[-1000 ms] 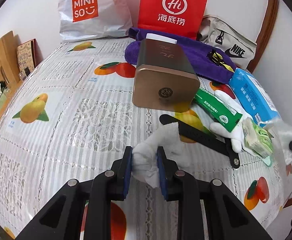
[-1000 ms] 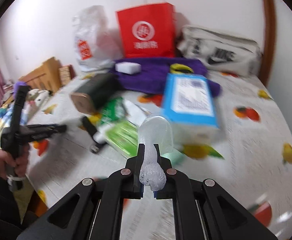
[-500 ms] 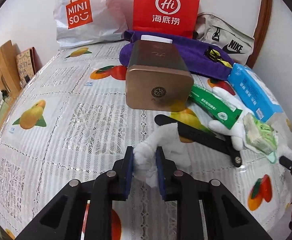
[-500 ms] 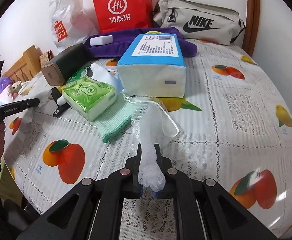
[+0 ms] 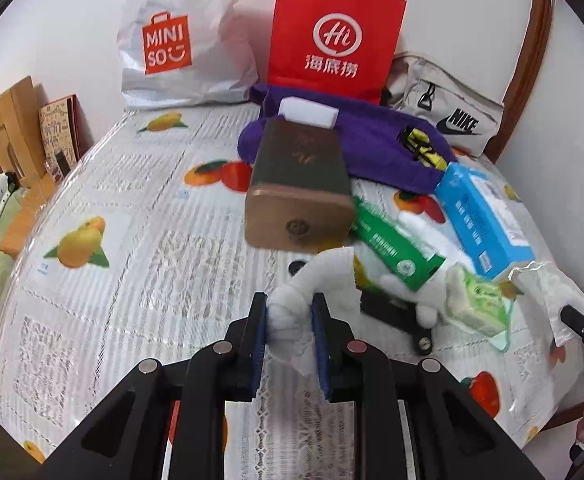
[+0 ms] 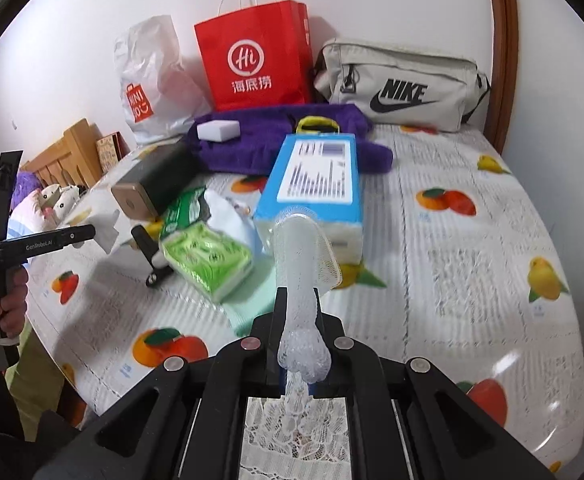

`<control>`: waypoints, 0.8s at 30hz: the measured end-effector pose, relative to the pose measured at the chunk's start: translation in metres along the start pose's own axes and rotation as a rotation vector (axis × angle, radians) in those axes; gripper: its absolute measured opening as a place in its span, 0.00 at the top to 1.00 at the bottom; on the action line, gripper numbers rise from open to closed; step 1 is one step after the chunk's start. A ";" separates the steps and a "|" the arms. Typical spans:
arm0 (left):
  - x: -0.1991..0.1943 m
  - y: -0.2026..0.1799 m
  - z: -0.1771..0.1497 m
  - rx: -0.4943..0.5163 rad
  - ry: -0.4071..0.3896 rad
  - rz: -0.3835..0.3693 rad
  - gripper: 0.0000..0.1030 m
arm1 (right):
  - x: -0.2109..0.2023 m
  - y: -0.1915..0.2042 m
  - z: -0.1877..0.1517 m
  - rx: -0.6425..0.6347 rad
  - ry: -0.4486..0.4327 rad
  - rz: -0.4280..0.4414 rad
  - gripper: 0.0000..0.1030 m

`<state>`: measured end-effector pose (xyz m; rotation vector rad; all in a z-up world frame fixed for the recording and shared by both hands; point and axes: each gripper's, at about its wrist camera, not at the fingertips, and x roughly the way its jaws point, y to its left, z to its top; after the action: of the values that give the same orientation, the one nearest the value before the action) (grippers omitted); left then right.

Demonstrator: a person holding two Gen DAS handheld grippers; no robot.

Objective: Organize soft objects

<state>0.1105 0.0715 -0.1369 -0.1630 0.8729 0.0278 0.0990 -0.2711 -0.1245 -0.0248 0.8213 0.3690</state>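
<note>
My left gripper [image 5: 289, 304] is shut on a crumpled white cloth [image 5: 316, 276] and holds it just above the fruit-print tablecloth [image 5: 139, 264]. In the right wrist view that same cloth [image 6: 107, 229] hangs from the left gripper [image 6: 89, 234] at the far left. My right gripper [image 6: 298, 300] is shut on a translucent white foam net [image 6: 298, 248], which stands up in front of the blue tissue pack [image 6: 318, 176]. At the right edge of the left wrist view, the net [image 5: 552, 284] appears again.
A purple towel [image 6: 267, 140] with a white sponge [image 6: 217, 130] lies at the back, before a red paper bag [image 6: 253, 64], a white plastic bag [image 6: 151, 84] and a grey Nike bag [image 6: 400, 88]. A brown box [image 5: 300, 192], green packs [image 6: 205, 258], a mint cloth [image 6: 251, 300] and a black tool [image 5: 396, 316] crowd the middle.
The left gripper has risen and lifted the white cloth off the table. The right gripper has raised the foam net, which now stands up instead of lying draped on the cloth.
</note>
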 end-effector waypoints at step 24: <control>-0.023 -0.011 0.073 -0.028 -0.072 0.006 0.80 | -0.004 0.004 0.098 -0.011 -0.117 0.068 0.93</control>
<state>0.1526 0.0727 -0.0719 -0.1852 0.8013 0.0510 0.1647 -0.2531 -0.0543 0.0148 0.7053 0.4348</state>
